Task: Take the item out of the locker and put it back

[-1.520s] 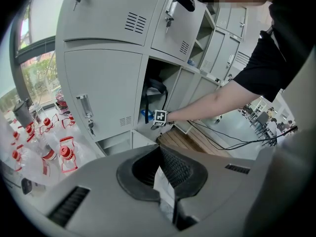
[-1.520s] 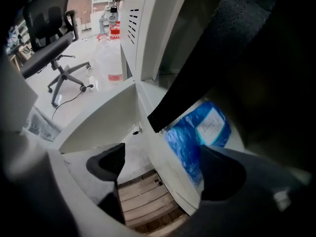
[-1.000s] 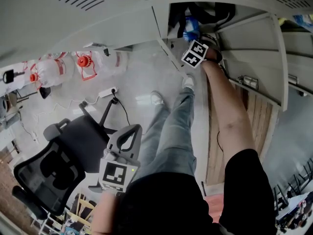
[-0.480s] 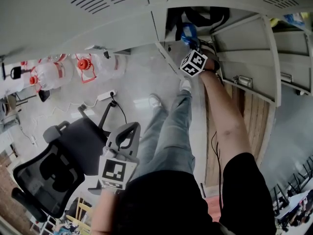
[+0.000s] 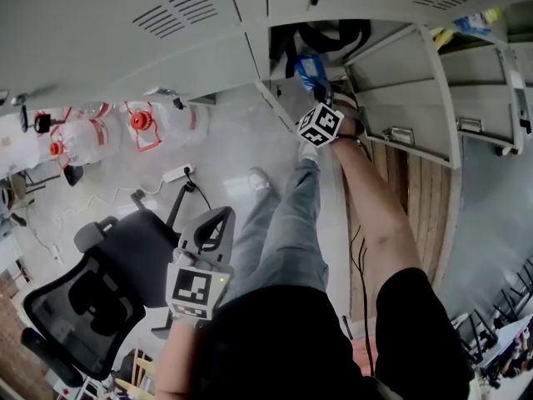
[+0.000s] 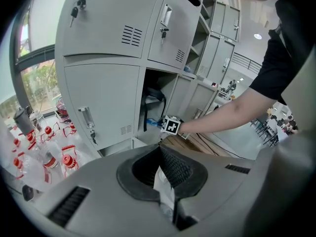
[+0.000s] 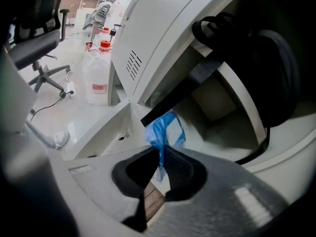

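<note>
Blue bag [image 7: 166, 130] clamped in just-closing right gripper [image 7: 162, 151], grey locker [image 7: 217, 100]; left gripper [image 6: 159, 151] together; glossy floor [image 5: 226, 132]

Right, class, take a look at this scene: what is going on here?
A person stands at an open grey metal locker with a two-jaw gripper in each hand. The right gripper has just been closing its jaws and now pinches a crumpled blue plastic bag at the locker's mouth, in front of a black strapped bag inside. The left gripper hangs low at the person's side, jaws together, near a black office chair.
</note>
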Tool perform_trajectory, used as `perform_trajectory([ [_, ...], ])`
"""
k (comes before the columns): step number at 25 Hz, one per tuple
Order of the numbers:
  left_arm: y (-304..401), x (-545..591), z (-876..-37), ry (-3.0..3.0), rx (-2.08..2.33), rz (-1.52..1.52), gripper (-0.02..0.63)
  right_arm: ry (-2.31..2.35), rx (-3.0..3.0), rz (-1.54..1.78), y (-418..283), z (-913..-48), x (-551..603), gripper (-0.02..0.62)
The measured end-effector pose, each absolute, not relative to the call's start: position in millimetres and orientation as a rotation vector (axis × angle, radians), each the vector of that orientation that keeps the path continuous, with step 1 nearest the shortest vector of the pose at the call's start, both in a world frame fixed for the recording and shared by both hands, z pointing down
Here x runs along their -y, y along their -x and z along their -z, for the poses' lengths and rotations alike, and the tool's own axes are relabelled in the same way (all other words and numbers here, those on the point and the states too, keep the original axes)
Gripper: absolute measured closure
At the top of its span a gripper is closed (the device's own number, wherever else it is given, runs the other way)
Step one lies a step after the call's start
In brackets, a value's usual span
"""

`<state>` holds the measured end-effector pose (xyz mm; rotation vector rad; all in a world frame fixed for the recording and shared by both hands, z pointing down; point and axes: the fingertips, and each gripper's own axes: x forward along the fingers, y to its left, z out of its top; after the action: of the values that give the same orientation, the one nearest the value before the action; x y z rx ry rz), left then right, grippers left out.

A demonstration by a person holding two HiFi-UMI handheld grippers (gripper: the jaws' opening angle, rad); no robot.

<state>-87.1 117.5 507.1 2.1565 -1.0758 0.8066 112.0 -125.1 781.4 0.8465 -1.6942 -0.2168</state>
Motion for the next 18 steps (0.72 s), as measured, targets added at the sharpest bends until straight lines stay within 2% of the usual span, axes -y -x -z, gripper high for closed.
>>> perform_trajectory([
  [18,77.4,-112.8,-487.4,-2.302,1.032,-0.805,0.598,-0.932,1.744,0.181,-109.6,-714.2,68.4,0.568],
])
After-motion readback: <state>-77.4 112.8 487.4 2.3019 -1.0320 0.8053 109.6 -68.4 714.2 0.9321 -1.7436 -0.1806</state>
